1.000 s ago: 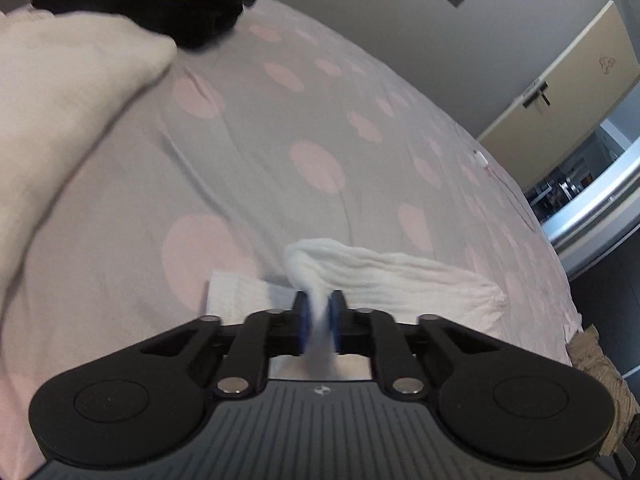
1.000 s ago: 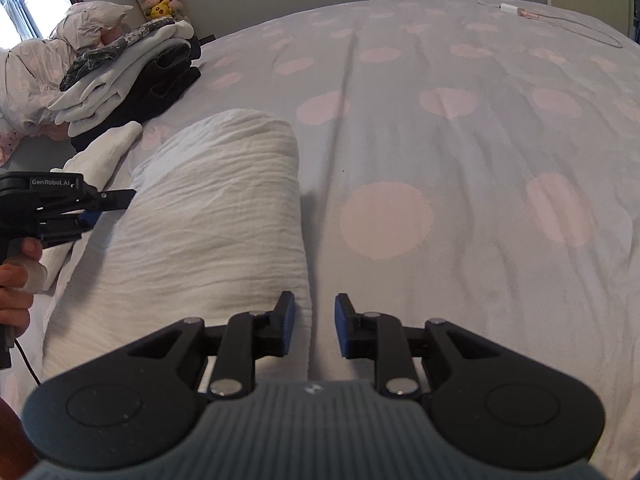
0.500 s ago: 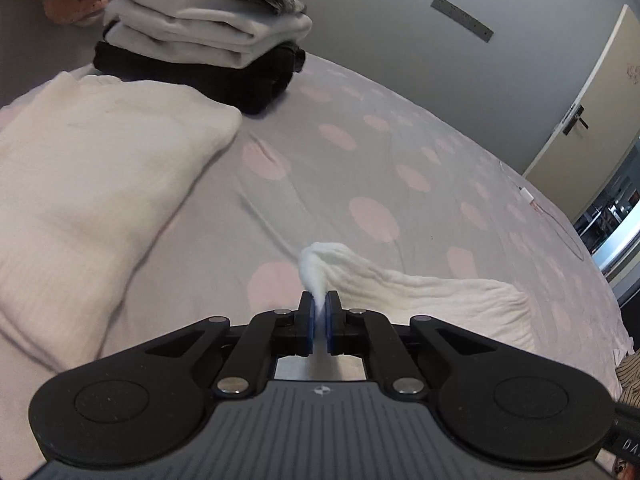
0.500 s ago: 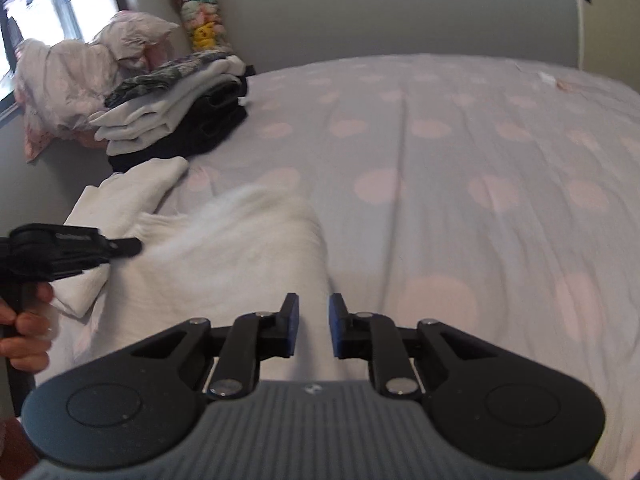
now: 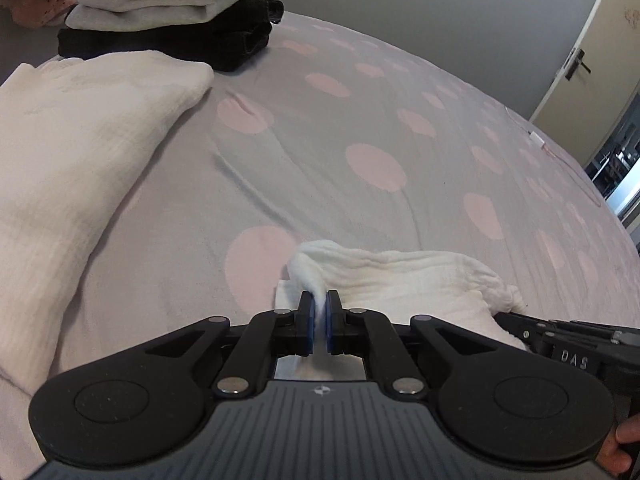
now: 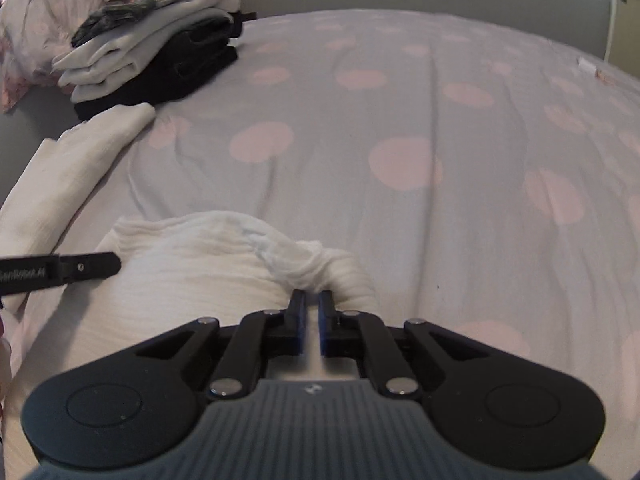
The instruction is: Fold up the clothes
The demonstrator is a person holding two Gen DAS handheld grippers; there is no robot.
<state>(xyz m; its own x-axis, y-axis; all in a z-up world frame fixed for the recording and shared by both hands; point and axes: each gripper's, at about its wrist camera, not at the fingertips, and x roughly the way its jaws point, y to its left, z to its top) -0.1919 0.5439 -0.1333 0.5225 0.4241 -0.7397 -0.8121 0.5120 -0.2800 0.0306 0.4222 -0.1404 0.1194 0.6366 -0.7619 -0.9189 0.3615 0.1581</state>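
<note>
A white crinkled garment (image 5: 408,280) lies bunched on the dotted bed sheet (image 5: 320,152). My left gripper (image 5: 319,310) is shut on one corner of it and holds that corner raised. In the right wrist view the same garment (image 6: 192,256) spreads in front of my right gripper (image 6: 311,300), whose jaws are nearly closed around a bunched edge of the cloth. The left gripper's side (image 6: 60,270) shows at the left edge of the right wrist view. The right gripper's side (image 5: 568,340) shows at the right of the left wrist view.
A second white folded cloth (image 5: 72,152) lies to the left on the bed. Behind it stands a stack of folded grey and black clothes (image 5: 168,12). A pile of loose clothes (image 6: 36,28) sits at the far left. A door (image 5: 592,52) is at the right.
Both grippers have moved in toward the garment's near edge. The right gripper has closed onto the bunched cloth. The garment has been drawn together and lies more bunched than before.
</note>
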